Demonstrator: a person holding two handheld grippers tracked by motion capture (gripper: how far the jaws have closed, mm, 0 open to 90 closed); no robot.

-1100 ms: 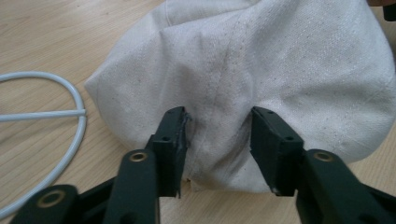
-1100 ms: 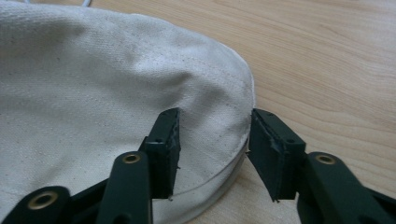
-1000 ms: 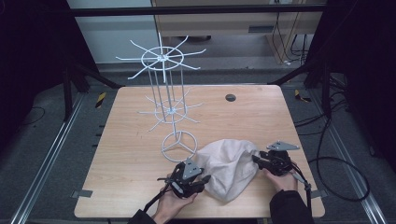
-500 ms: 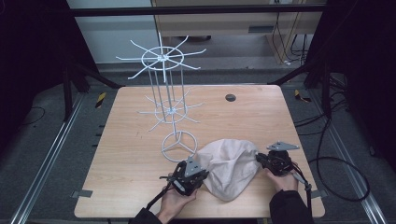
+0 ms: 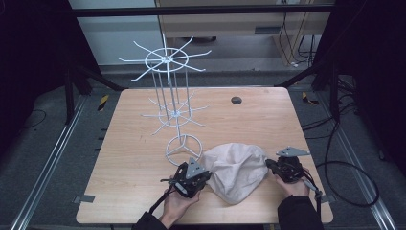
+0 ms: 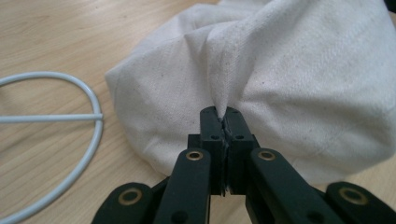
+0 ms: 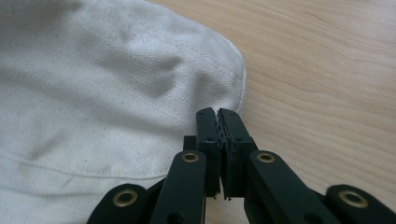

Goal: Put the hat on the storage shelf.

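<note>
Looking down from the high view, a cream cloth bag (image 5: 237, 171) lies bunched near the front edge of the table (image 5: 134, 158), right of the middle. The left gripper (image 5: 203, 176) meets its left side and the right gripper (image 5: 269, 165) its right side. A white wire rack (image 5: 174, 112) stands behind, its ring base just beside the bag's back-left edge, and a small dark disc (image 5: 236, 100) lies well apart toward the back edge.

From the left gripper view, the left gripper (image 6: 223, 117) is clamped tight on a pinched ridge of the bag (image 6: 299, 84), the cloth rising in a fold from between the jaws.

From the right gripper view, the right gripper (image 7: 218, 116) has its jaws pressed together at the bag's hemmed edge (image 7: 93, 93); it seems to catch a sliver of hem, though I cannot tell for sure.

My guess is the step is lifting or spreading the bag. To do it well, confirm the right grip bites fully past the hem, then raise both hands together and evenly, clear of the rack's base
</note>
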